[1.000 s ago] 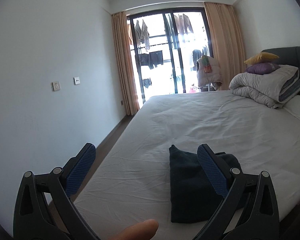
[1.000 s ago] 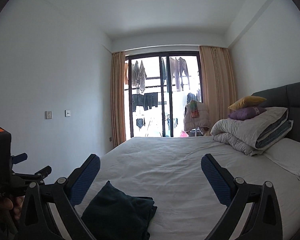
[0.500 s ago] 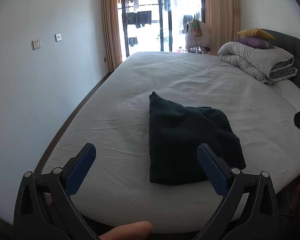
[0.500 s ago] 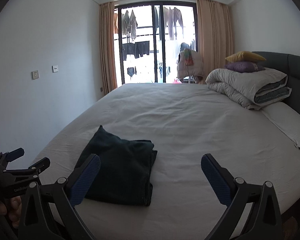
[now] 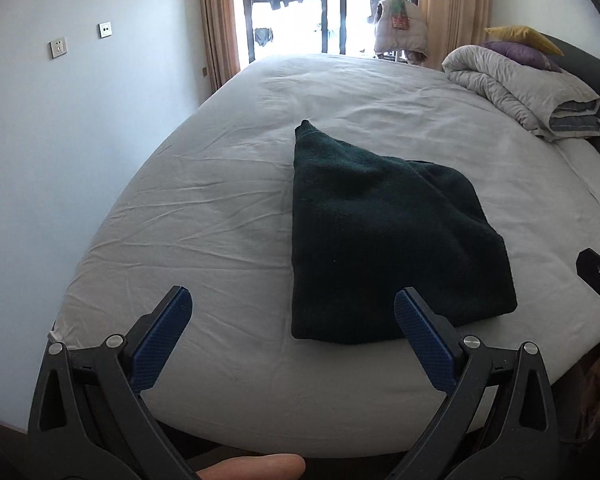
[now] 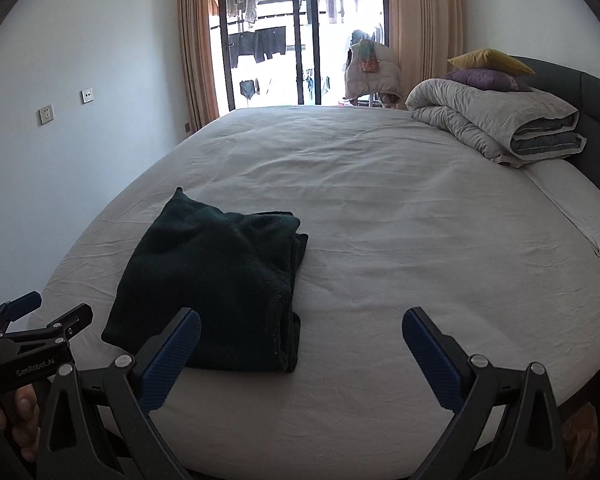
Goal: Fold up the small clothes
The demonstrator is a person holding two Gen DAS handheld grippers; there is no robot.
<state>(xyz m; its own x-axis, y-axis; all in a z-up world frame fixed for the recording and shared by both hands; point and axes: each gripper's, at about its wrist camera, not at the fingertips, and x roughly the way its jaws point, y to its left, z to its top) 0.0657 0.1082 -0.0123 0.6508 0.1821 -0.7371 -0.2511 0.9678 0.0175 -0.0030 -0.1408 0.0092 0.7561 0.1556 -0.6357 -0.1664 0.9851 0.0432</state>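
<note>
A dark green folded garment (image 5: 384, 236) lies on the white bed sheet (image 5: 228, 208) near the bed's front edge; it also shows in the right wrist view (image 6: 220, 284). My left gripper (image 5: 292, 320) is open and empty, held above the front edge, just short of the garment's near left corner. My right gripper (image 6: 300, 340) is open and empty, to the right of the garment and above the sheet (image 6: 420, 220). The left gripper also shows at the left edge of the right wrist view (image 6: 32, 320).
A rolled grey duvet (image 6: 496, 120) with a purple pillow (image 6: 484, 78) and a yellow pillow (image 6: 488, 60) sits at the far right by the dark headboard (image 6: 580, 96). A white pillow (image 6: 580, 208) lies on the right. Glass balcony doors (image 6: 300, 40) and curtains stand beyond the bed.
Both grippers have tilted down from the room and window towards the bed. The garment now fills more of each view. Both stay open.
</note>
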